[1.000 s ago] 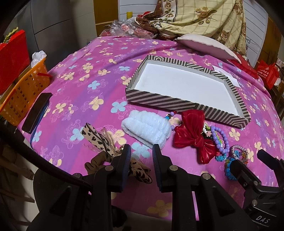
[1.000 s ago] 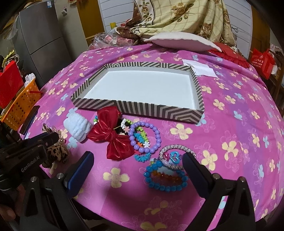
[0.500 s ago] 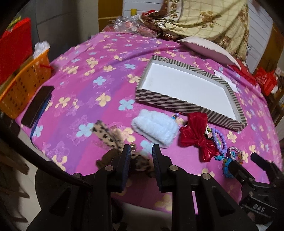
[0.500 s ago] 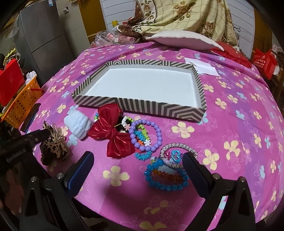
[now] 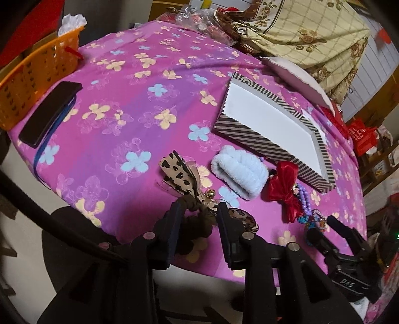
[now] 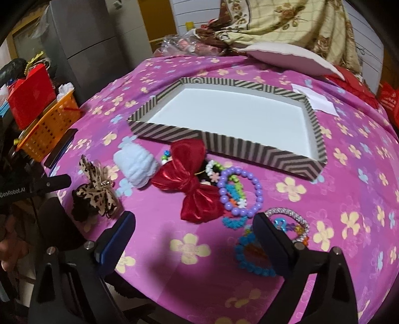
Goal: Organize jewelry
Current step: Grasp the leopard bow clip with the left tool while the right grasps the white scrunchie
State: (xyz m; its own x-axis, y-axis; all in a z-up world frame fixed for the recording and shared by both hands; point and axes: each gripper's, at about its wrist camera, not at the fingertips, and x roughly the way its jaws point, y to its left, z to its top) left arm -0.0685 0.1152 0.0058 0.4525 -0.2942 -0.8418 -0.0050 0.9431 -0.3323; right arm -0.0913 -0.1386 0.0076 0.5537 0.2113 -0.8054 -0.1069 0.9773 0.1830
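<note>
My left gripper (image 5: 198, 213) is shut on the brown loop of a leopard-print bow scrunchie (image 5: 180, 174) at the table's near-left edge; the scrunchie also shows in the right wrist view (image 6: 96, 192). My right gripper (image 6: 194, 229) is open and empty, above the cloth in front of a red bow (image 6: 192, 184), a purple bead bracelet (image 6: 239, 192), a silver bracelet (image 6: 289, 219) and a blue bead bracelet (image 6: 251, 256). A white fluffy scrunchie (image 6: 136, 163) lies left of the bow. The striped box (image 6: 261, 147) with a white floor stands behind them.
An orange basket (image 5: 35, 74) and a black phone (image 5: 51, 113) sit at the table's left edge. A pink pillow (image 6: 284, 58), a folded blanket (image 6: 286, 22) and a white paper (image 6: 314, 98) lie at the back. A red box (image 6: 31, 96) stands left.
My left gripper has closed in on the leopard scrunchie's loop and swung left, with the scrunchie now between its fingers. My right gripper has shifted left and slightly forward, staying open.
</note>
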